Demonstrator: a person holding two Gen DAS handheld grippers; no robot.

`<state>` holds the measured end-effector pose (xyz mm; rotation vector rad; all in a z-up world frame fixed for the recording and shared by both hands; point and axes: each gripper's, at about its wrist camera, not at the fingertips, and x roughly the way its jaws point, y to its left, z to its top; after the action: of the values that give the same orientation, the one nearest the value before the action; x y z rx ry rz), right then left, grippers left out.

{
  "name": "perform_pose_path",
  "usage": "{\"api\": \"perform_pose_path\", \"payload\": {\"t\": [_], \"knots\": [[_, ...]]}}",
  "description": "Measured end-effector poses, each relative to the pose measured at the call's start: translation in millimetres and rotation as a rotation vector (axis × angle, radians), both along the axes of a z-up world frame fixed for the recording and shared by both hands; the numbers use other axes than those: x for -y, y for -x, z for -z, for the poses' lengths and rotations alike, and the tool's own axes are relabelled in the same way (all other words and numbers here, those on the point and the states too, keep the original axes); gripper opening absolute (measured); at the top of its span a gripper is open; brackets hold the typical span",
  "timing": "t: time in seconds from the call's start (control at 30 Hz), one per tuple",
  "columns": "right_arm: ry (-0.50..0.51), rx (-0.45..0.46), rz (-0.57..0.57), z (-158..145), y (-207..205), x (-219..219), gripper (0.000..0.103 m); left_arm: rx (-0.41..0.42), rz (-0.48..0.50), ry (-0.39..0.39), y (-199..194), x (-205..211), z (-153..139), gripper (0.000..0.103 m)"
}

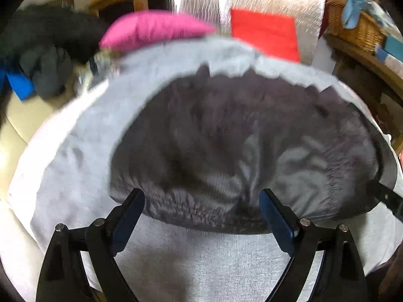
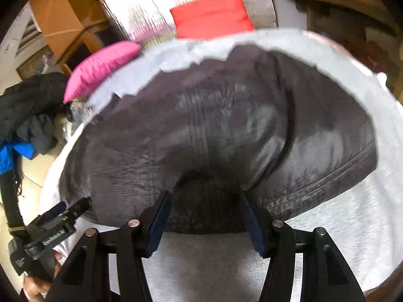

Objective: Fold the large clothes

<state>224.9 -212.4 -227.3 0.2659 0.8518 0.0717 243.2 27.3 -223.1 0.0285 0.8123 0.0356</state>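
Far left: dark jackets [image 1: 47, 50], puffy pink cushion [image 1: 153, 29]. Centre: dark crinkly garment [image 1: 239, 146], folded, ragged far edge, on pale grey sheet [image 1: 80, 166]. Left gripper [image 1: 201, 206] spread wide, empty. Right gripper [image 2: 206, 201] part-spread, hem between pads, pinch unclear. Bare sheet nearside. Right view alone shows hand [image 2: 35, 287].

Dark grey garment [image 1: 226, 138] — folded, rumpled — on grey sheet [image 1: 75, 151].

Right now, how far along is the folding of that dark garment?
Done: the dark garment lies bunched in a compact mound on the grey sheet. In hand: nothing; the left tongs stand open above its near edge, the right tongs likewise. Left: a heap of dark clothes waits beside it.
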Motion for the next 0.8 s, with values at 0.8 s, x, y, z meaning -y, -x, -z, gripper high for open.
{"api": "perform_pose_path", "payload": {"t": [0.8], "knots": [[0.06,0.031,0.187,-8.5,-96.9,74.2,0.063,0.028,0.039,-0.029,-57.8,20.7,17.2,0.092]]}}
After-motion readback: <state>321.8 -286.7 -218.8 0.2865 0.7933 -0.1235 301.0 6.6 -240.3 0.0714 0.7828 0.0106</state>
